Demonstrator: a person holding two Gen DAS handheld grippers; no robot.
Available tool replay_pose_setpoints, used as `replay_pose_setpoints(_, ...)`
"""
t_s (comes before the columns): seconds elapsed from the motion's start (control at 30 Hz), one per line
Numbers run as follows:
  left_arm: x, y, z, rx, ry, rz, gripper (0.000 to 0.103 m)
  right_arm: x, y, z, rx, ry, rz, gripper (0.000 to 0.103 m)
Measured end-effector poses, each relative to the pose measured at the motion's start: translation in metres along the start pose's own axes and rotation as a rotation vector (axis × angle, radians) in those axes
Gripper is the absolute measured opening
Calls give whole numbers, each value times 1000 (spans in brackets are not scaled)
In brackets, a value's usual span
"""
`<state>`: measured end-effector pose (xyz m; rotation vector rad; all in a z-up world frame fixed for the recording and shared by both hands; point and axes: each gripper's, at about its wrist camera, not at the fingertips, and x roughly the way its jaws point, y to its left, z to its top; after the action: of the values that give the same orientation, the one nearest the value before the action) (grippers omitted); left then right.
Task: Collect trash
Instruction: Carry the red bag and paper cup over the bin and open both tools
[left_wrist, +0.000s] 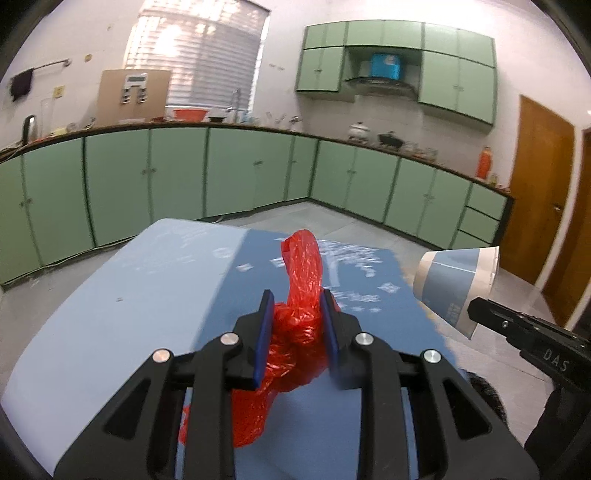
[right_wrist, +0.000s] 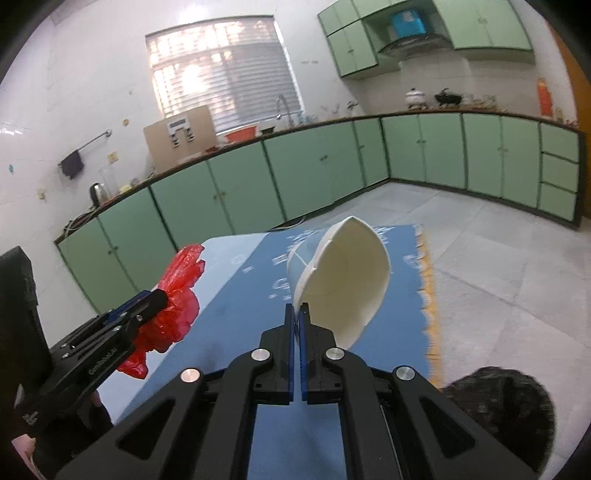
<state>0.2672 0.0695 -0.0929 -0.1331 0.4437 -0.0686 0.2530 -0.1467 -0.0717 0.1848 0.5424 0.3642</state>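
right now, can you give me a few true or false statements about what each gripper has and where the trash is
1. The left gripper is clamped on a crumpled red plastic bag. True.
2. The right gripper stands wide open with nothing between its fingers. False: it is shut on the rim of a flattened white and blue paper cup.
3. The paper cup stands upright on the blue tabletop. False: it is held off the table, tilted on its side.
4. Both pieces of trash are in the grippers, one in each. True.
5. The red bag is held by both grippers at once. False: only the left gripper holds it.
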Motion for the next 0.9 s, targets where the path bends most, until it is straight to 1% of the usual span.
replay_pose_setpoints(0.23,-18,-59,5,40,-22,-90,24,-51,-29,0,12,-48,-87,2)
replay_pose_setpoints(0.4,-30,-99,1,72,-31,-153,24,-85,-53,-5,27,-75,-155,2)
replay_pose_setpoints(0.5,-35,-121,-3,89,-28,-196,24,-100,-69,-11,46,-77,-195,2)
replay_pose_setpoints(0.6,-34,-146,-10,103,-9,-248,24,-111,-90,-20,75,-62,-244,2)
replay_pose_setpoints(0.77,-24,-190,-32,137,51,-333,24,-123,-127,-40,136,-29,-310,2)
replay_pose_setpoints(0.83,-21,-208,-42,153,72,-357,24,-127,-139,-47,155,-18,-329,2)
replay_pose_setpoints(0.9,-18,-215,-49,165,80,-369,24,-131,-151,-54,172,-11,-349,2)
